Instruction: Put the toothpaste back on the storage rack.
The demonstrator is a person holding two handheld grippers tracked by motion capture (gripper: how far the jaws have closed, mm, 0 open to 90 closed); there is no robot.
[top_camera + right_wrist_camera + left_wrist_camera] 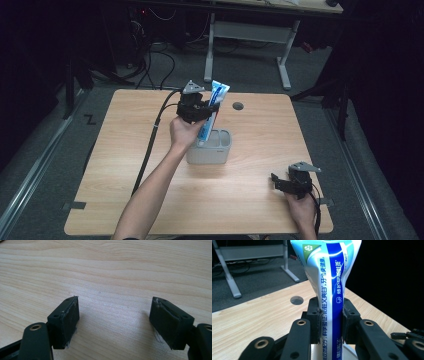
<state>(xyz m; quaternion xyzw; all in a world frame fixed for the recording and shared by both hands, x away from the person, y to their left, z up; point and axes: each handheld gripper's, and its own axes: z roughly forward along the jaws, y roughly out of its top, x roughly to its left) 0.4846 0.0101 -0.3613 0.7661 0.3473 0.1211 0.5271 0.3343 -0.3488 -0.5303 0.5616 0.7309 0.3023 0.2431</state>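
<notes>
Toothpaste comes first from the left: one blue-and-white plastic toothpaste tube (212, 110) stands nearly upright, leaning slightly, its lower end inside one light grey plastic holder with compartments (210, 148) near the middle of the pale wooden table (125, 165). The left tool (202, 109) is clamped across the tube's middle; in the left gripper view its two black pads press the tube (332, 302) from both sides, and the tube's flat crimped end rises above them. One round cable hole (238, 106) lies in the tabletop just right of the tube and behind the holder. A black cable (150, 145) trails from the left tool along the person's forearm toward the near edge. Well apart, near the table's front right corner, the right tool (278, 181) hangs low over bare wood; in the right gripper view its two pads (67, 315) stand wide with nothing between them. Behind the table stands a white-legged desk frame (285, 65) on grey floor.
</notes>
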